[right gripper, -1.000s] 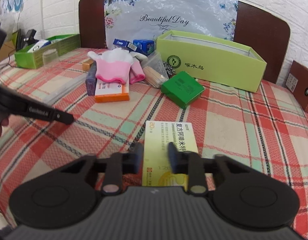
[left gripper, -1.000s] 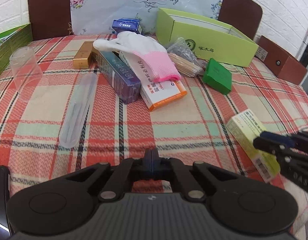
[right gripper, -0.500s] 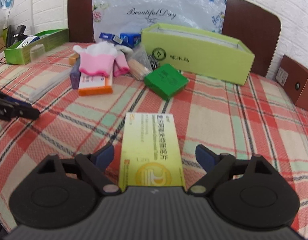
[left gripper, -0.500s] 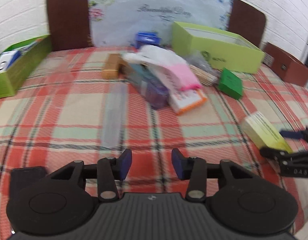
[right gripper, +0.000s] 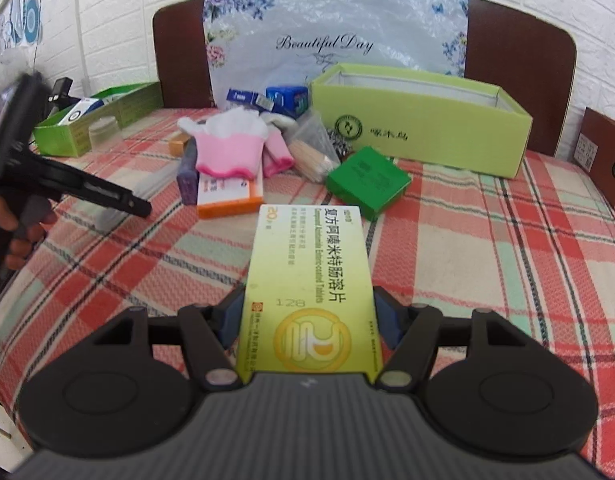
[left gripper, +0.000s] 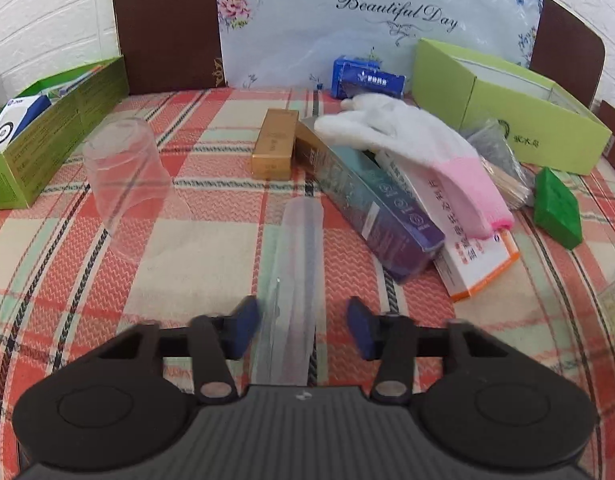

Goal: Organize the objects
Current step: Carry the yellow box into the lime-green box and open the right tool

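Observation:
My left gripper is open, its jaws on either side of the near end of a long clear plastic case lying on the checked cloth. My right gripper is shut on a yellow-green medicine box, one pad against each long side. The pile behind holds a white and pink glove, a dark blue-purple box, an orange-edged white box, a gold box and a small green box. The left gripper also shows in the right wrist view.
A large lime-green open box stands at the back right. A green tray of boxes sits at the far left, with an upturned clear cup next to it. Blue boxes and a bag of toothpicks lie behind the pile.
My left gripper opened and moved forward over the clear case. My right gripper opened wide, then closed on the yellow-green box along its long sides.

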Tool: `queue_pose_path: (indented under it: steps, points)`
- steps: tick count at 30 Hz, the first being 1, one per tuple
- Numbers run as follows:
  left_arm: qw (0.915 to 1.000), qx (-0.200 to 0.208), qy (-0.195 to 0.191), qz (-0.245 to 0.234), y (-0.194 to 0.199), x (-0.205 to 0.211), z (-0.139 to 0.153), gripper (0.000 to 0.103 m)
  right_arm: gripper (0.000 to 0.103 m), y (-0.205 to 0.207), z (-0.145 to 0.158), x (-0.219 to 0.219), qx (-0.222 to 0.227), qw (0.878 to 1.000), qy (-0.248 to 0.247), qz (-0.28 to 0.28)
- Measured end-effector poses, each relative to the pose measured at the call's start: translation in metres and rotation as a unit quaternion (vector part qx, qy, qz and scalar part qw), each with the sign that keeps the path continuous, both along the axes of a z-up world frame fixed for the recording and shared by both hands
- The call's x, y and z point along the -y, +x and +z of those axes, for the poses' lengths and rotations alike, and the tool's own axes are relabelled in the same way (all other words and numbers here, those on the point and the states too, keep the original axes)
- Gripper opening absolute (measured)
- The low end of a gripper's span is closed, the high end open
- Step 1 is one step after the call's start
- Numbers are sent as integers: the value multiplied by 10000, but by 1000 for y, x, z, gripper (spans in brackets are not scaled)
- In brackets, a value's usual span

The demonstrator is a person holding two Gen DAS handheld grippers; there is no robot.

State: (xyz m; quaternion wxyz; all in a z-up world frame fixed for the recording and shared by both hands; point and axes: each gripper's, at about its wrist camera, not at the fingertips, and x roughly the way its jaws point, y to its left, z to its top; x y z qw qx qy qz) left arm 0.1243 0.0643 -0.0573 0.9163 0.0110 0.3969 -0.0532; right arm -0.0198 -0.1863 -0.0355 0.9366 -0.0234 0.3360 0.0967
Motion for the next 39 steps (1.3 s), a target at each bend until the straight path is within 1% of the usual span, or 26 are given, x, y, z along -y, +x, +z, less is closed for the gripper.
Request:
queue_pose_path:
  steps: [1,4,7,10,13,17,20,22,24,26,29,31,34,37,39]
  points:
    - [10000,-8,31,-44,0,1,1,28,65,1,2,1,12,10000,-7,10]
    - [9998,-109,-49,-178,-8,3,6,28,65,3,5,0,49,10000,-1,12]
    - [9988,-101,-299,-371,-25,0,20,28,65,6,5,-1,49,10000,26,47]
    - [9966,174,-416,-685,-45,3,52,28,65,9,10,-1,115,9999,81,98]
    - [9914,558,-722,-938,-51,8,94,28,65,16,24,5,261,9993,239,125]
    - [9815,1041,-989,-1264,-37,30,138,28,65,38,54,20,585,9972,456,73]
    - [9750,1361,-1092,-1377,-14,60,161,28,65,59,80,33,893,9953,383,-17]
    - [9712,1455,-1243,-1417,6,80,171,28,65,77,95,44,1102,9935,247,-105]
    - [9686,1498,-1381,-1425,26,99,175,28,65,98,104,52,1282,9914,32,-256]
    - [9676,1513,-1419,-1440,49,120,174,28,65,119,106,58,1345,9899,-95,-448]
    - [9690,1451,-1427,-1402,85,150,166,28,65,156,101,72,1332,9880,-60,-782]
    - [9689,1417,-1507,-1360,108,163,160,28,65,180,94,81,1276,9875,-4,-926]
    - [9711,1396,-1422,-1315,141,181,145,28,65,215,84,88,1287,9858,-106,-1076]
    - [9763,1223,-1238,-1290,168,194,124,28,65,245,70,95,1244,9848,-139,-1206]
    - [9788,1098,-1136,-1301,184,199,109,28,65,264,59,101,1130,9852,-136,-1279]
